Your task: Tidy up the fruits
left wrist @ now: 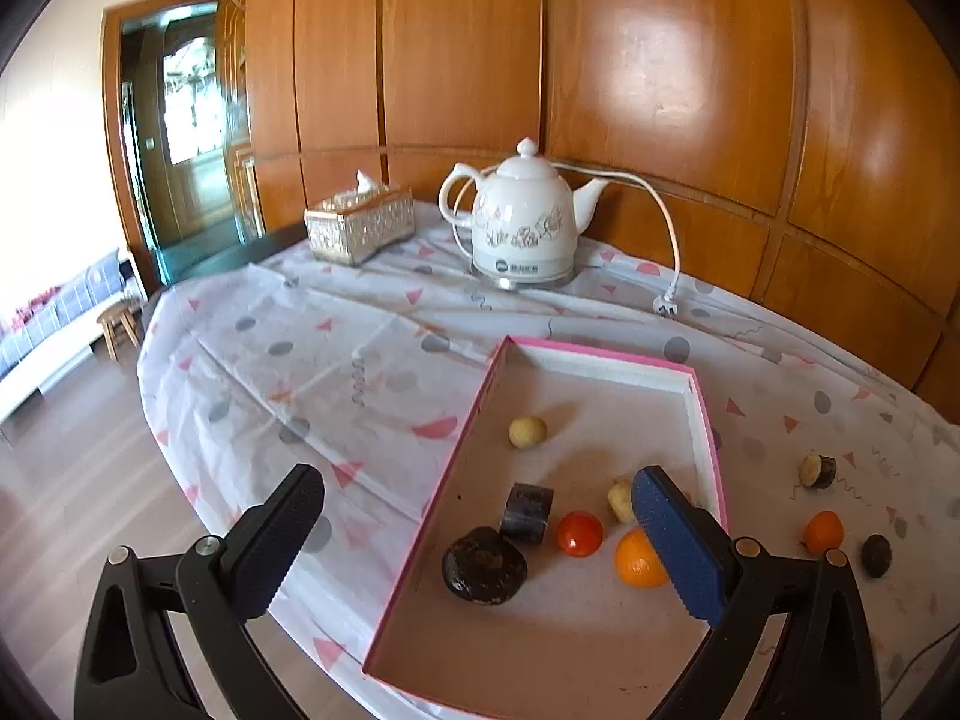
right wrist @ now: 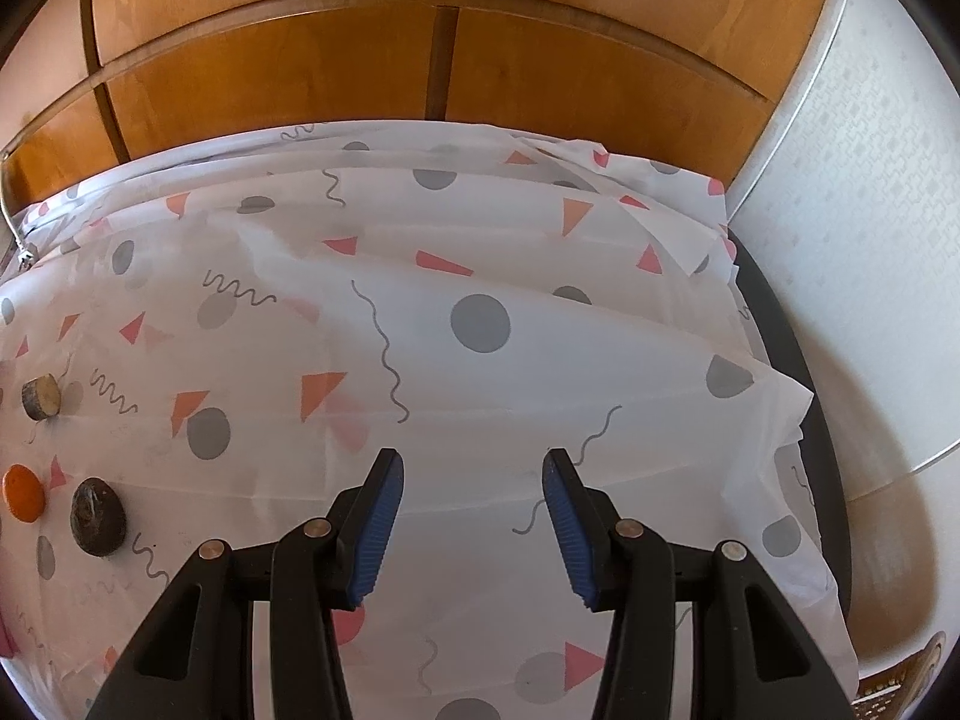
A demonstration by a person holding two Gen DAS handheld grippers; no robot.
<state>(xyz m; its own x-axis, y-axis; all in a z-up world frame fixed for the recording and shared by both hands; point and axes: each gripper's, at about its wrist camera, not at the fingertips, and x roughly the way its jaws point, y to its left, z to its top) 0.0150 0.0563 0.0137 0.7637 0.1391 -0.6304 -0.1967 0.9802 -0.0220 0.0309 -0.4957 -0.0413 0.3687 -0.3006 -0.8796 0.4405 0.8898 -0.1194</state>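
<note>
While six fruits lie in the box (left wrist: 699, 420), three wait outside on the desk (left wrist: 288, 360).
Left view: the left gripper (left wrist: 474, 540) hangs released and empty over the box; beyond its right wall sit a cut piece (left wrist: 817, 470), an orange (left wrist: 823, 533) and a dark fruit (left wrist: 876, 555). Right view: the right gripper (right wrist: 473, 531), likewise parted and empty, faces bare cloth, the same three at far left; box and kettle (left wrist: 522, 222) show only from the left.

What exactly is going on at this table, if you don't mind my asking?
A person holding two grippers is sorting fruit into a shallow pink-edged cardboard box. Six pieces already lie inside. A small orange citrus, a dark round fruit and a cut brown piece remain on the patterned tablecloth. The left gripper and the right gripper are open, holding nothing.
</note>
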